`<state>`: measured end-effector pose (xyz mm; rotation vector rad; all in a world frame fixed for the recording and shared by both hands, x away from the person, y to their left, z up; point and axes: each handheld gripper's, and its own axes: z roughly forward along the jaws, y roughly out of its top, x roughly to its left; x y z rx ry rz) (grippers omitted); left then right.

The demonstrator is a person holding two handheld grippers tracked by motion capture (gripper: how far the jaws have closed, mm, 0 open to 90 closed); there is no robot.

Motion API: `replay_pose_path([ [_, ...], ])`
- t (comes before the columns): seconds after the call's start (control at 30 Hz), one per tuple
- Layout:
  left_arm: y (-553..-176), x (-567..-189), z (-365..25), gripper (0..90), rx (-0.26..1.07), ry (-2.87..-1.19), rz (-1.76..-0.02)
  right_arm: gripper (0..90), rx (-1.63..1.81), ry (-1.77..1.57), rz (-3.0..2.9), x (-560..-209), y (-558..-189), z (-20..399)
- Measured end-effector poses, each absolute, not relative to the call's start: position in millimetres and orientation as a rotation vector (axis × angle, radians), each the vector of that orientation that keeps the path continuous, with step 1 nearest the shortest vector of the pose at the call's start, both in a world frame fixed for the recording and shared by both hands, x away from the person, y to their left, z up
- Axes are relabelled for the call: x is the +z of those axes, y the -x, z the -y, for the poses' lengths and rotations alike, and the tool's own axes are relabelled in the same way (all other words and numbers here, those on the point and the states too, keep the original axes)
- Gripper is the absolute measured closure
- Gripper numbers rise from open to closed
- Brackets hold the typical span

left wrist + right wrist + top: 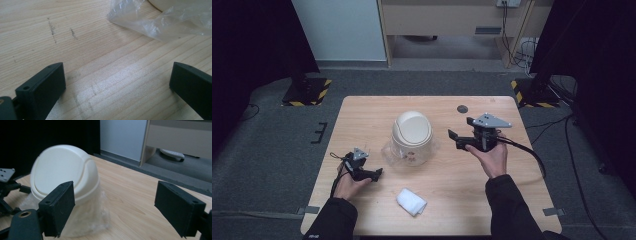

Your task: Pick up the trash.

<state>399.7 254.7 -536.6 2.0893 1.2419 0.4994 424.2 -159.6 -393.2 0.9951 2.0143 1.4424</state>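
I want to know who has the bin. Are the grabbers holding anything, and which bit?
Nothing is held. The left gripper and right gripper both have open, empty jaws, apart from the cream dome-lidded plastic bin with its clear bag liner.

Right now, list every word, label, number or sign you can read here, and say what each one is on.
No readable text anywhere.
Small bin: a faint reddish pattern low on its front in the high view, too small and blurred to tell whether it is lettering.
Table: dark scuff marks, not writing.
Stand bases: yellow and black hazard stripes, no words.
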Motion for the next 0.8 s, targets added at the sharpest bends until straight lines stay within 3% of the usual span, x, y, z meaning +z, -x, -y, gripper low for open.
replay_pose_path([
  [0.47, -400, -537, -255, 0.0, 0.5, -2.09, -1.242, 19.9, 1.417, -0.946, -2.075, -386, -446, 109],
  [0.8, -400, -537, -255, 0.0, 0.5, -2.09, -1.242, 21.9, 1.419, -0.982, -2.118, -410, -459, 85],
])
